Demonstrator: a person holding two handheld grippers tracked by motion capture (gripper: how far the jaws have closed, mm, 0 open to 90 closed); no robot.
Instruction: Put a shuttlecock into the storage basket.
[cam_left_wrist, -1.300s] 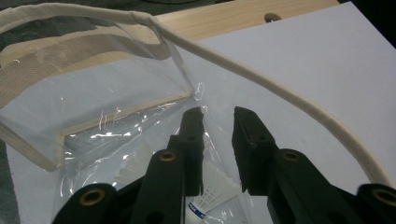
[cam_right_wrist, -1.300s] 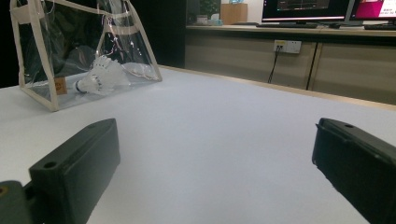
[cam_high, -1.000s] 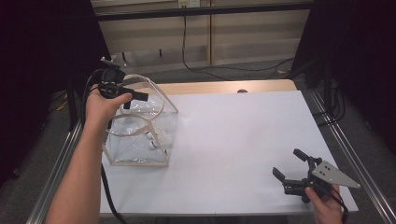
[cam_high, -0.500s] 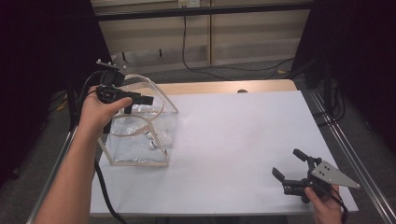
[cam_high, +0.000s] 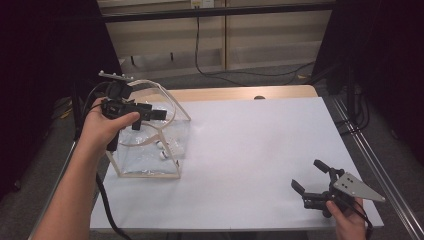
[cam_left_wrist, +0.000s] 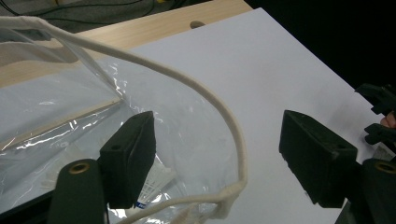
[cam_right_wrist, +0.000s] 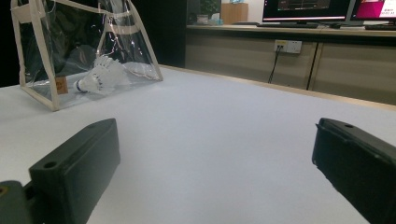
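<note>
Two grippers: left gripper (cam_high: 159, 114) fingers just opening astride clear bag (cam_high: 150, 150) handle at table's left edge; right gripper (cam_high: 312, 179) fingers spread, empty, near-right corner.

A white sheet (cam_high: 250, 150) covers the pale wooden desk (cam_high: 235, 93), leaving a bare strip along its far edge. Beyond that edge runs a beige panelled wall (cam_high: 270, 35) with a black cable (cam_high: 200, 50) hanging down to grey floor (cam_high: 240, 75). Dark screens (cam_right_wrist: 308, 9) glow on a long counter (cam_right_wrist: 280, 32).
</note>
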